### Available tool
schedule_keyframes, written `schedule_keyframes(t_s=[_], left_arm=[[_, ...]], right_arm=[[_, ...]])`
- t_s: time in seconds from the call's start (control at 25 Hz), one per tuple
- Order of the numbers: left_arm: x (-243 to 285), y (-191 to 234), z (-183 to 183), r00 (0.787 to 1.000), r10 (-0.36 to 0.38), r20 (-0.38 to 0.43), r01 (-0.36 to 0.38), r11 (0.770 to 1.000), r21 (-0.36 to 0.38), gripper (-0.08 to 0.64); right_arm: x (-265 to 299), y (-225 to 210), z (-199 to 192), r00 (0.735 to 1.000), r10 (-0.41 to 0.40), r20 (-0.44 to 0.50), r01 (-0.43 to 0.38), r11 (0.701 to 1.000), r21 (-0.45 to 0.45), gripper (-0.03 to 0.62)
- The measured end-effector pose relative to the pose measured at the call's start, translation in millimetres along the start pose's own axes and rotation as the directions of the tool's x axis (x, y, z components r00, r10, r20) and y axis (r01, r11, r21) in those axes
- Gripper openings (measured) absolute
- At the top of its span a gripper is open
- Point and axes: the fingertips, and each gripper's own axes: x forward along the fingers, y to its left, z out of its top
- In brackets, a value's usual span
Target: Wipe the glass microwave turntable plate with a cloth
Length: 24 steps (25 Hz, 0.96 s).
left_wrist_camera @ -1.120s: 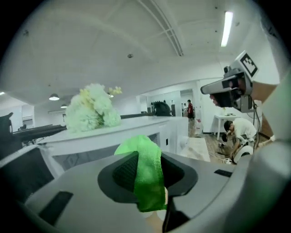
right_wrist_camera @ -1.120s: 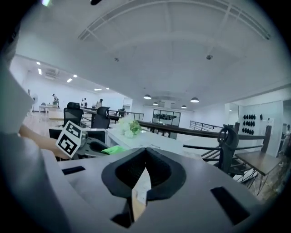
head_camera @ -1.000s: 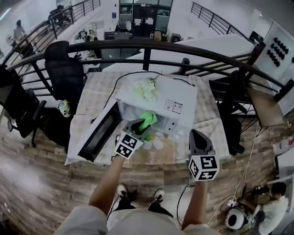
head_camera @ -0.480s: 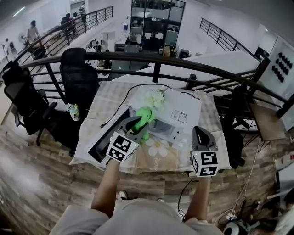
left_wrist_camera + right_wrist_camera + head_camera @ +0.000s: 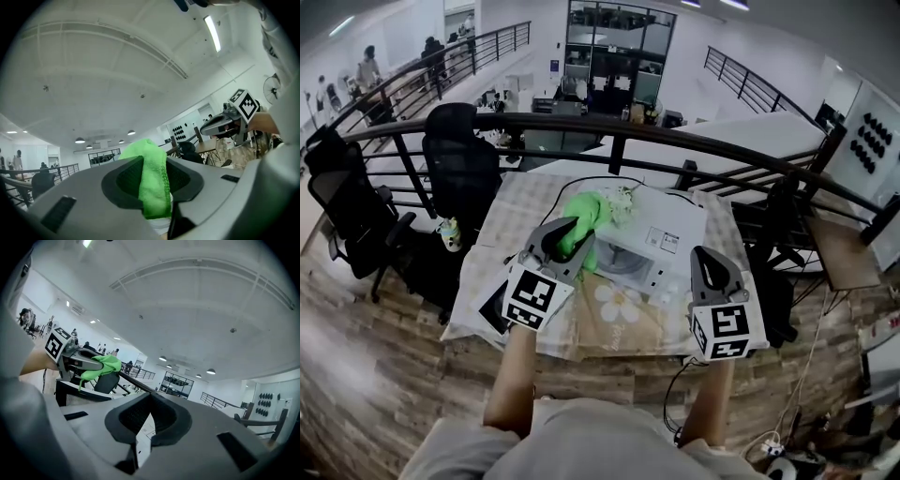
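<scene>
Left gripper (image 5: pixel 152 190) is clamping a bright green microfibre cloth (image 5: pixel 151 176) between its pads, the fabric bunching above the jaw tips and hanging below them. In the head view, the left gripper (image 5: pixel 565 232) is holding the cloth raised over the near left corner of a white box-shaped microwave oven (image 5: pixel 661 232). The oven is standing just beyond and to the right of this gripper, on a pale patterned tablecloth (image 5: pixel 581 328). Right gripper (image 5: pixel 149 399) is showing its jaws closed together with nothing between them, and is hovering off the microwave's right front. The glass turntable plate cannot be made out in the open cavity.
</scene>
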Motion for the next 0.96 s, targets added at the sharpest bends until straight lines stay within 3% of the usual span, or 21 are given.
schedule_keyframes(t_s=[0.96], left_arm=[[8, -9, 5, 0.999, -0.048, -0.010, 0.049, 0.998, 0.032, 0.127]], right_arm=[[-2, -7, -3, 0.999, -0.032, -0.023, 0.033, 0.999, 0.023, 0.014]])
